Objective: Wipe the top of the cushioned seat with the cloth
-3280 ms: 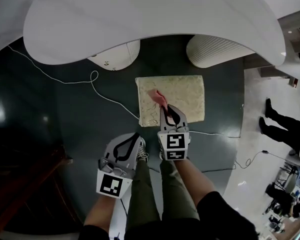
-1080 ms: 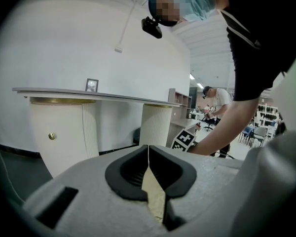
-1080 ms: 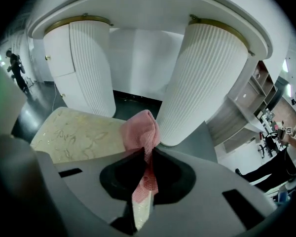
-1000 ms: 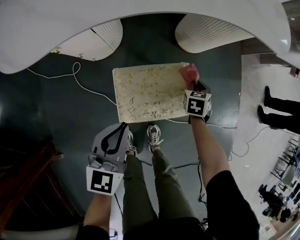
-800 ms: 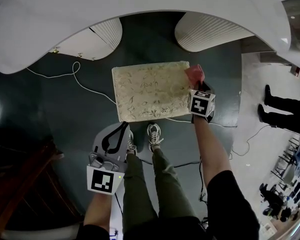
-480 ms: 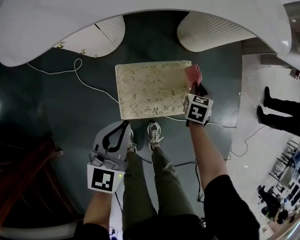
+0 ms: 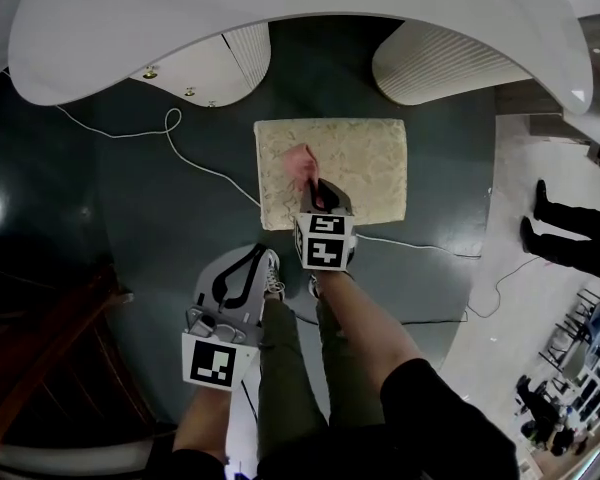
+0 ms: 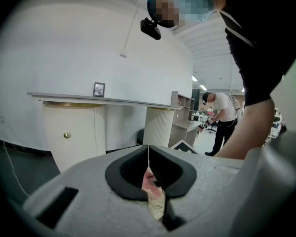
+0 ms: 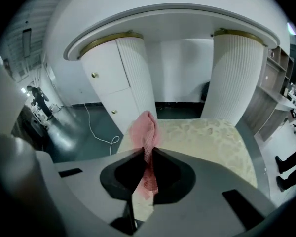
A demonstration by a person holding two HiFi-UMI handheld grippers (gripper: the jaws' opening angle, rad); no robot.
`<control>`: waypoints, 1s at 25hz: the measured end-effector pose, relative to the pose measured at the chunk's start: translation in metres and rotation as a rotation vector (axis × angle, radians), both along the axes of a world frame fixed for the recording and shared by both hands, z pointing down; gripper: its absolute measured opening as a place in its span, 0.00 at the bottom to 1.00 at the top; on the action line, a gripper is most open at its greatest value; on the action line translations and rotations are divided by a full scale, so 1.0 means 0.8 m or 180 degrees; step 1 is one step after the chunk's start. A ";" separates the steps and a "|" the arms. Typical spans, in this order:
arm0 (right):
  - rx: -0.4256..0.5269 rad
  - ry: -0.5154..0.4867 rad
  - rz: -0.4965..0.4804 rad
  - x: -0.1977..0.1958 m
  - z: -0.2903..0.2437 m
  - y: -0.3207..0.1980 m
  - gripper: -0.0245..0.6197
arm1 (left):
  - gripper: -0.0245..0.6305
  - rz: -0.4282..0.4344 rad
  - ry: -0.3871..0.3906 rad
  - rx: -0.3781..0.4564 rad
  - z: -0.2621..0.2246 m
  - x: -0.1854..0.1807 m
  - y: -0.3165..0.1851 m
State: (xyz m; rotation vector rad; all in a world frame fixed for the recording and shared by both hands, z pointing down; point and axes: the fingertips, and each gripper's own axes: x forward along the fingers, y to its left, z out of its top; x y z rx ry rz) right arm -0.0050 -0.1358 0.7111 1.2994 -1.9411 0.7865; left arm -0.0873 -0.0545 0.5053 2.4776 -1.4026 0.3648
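The cushioned seat (image 7: pixel 365 163) is a square, cream, leaf-patterned block on the dark floor, also in the right gripper view (image 9: pixel 207 142). My right gripper (image 7: pixel 318 190) is shut on the pink cloth (image 7: pixel 302 162), which lies on the seat's left part; the cloth (image 9: pixel 146 132) rises bunched from between the closed jaws. My left gripper (image 7: pixel 248 271) hangs low at my left side, off the seat, jaws shut with nothing held; in its own view (image 8: pixel 149 152) the tips meet, and a sliver of cloth and seat shows through the gap below.
A white curved counter (image 7: pixel 280 18) with two ribbed pedestals (image 7: pixel 435 63) stands behind the seat. A white cable (image 7: pixel 195 163) runs over the floor left of the seat, another cable (image 7: pixel 430 250) to its right. My legs and shoes (image 7: pixel 272 273) are just in front. A person (image 7: pixel 570 238) stands at right.
My right gripper has carried the cloth from the seat's far right corner across to its left part. The left gripper has stayed at my side.
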 end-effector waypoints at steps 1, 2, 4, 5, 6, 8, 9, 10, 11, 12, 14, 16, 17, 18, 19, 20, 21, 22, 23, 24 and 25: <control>-0.0018 -0.0048 -0.0042 -0.018 0.002 0.005 0.10 | 0.07 -0.0013 -0.0011 -0.0005 0.001 -0.006 0.004; -0.0036 -0.0084 -0.0079 -0.033 0.003 0.010 0.10 | 0.07 -0.0032 -0.0020 -0.0013 0.002 -0.012 0.007; -0.0070 -0.0117 -0.0156 -0.059 0.007 0.015 0.10 | 0.07 -0.0085 -0.0036 -0.0018 0.004 -0.024 0.013; -0.0085 -0.0120 -0.0191 -0.069 0.009 0.017 0.10 | 0.07 -0.0115 -0.0040 -0.0014 0.004 -0.030 0.015; -0.0100 -0.0117 -0.0223 -0.077 0.011 0.017 0.10 | 0.07 -0.0147 -0.0039 -0.0013 0.005 -0.036 0.017; -0.0129 -0.0083 -0.0289 -0.089 0.016 0.018 0.10 | 0.07 -0.0204 -0.0035 -0.0021 0.008 -0.046 0.022; -0.0146 -0.0056 -0.0319 -0.092 0.019 0.018 0.10 | 0.07 -0.0224 -0.0033 -0.0026 0.009 -0.049 0.024; -0.0165 -0.0034 -0.0336 -0.093 0.022 0.018 0.10 | 0.07 -0.0238 -0.0030 -0.0030 0.010 -0.052 0.025; -0.0175 -0.0019 -0.0339 -0.093 0.024 0.017 0.10 | 0.07 -0.0246 -0.0026 -0.0031 0.011 -0.053 0.026; -0.0173 0.0000 -0.0340 -0.091 0.026 0.016 0.10 | 0.07 -0.0252 -0.0022 -0.0031 0.012 -0.054 0.027; -0.0156 0.0056 -0.0332 -0.081 0.027 0.013 0.10 | 0.07 -0.0248 -0.0015 -0.0028 0.012 -0.053 0.028; -0.0166 0.0103 -0.0237 -0.061 0.028 0.013 0.10 | 0.07 -0.0215 -0.0010 -0.0019 0.010 -0.047 0.028; -0.0174 0.0130 -0.0176 -0.048 0.028 0.012 0.10 | 0.07 -0.0191 -0.0009 -0.0019 0.009 -0.044 0.028; -0.0178 0.0162 -0.0118 -0.034 0.029 0.011 0.10 | 0.07 -0.0163 -0.0012 -0.0021 0.009 -0.040 0.028; -0.0179 0.0200 -0.0064 -0.019 0.030 0.009 0.10 | 0.07 -0.0132 -0.0016 -0.0021 0.009 -0.036 0.027; -0.0176 0.0236 -0.0013 -0.003 0.030 0.007 0.10 | 0.07 -0.0104 -0.0020 -0.0023 0.009 -0.032 0.026; -0.0171 0.0267 0.0037 0.013 0.030 0.004 0.10 | 0.07 -0.0078 -0.0024 -0.0029 0.010 -0.028 0.025; -0.0168 0.0298 0.0085 0.030 0.030 0.001 0.10 | 0.07 -0.0055 -0.0031 -0.0035 0.012 -0.023 0.024; -0.0170 0.0337 0.0131 0.048 0.031 -0.002 0.10 | 0.07 -0.0032 -0.0039 -0.0035 0.013 -0.018 0.023; -0.0175 0.0381 0.0183 0.067 0.032 -0.003 0.10 | 0.07 -0.0008 -0.0047 -0.0031 0.014 -0.013 0.022; -0.0180 0.0425 0.0244 0.086 0.034 -0.005 0.10 | 0.07 0.0015 -0.0048 -0.0027 0.015 -0.008 0.020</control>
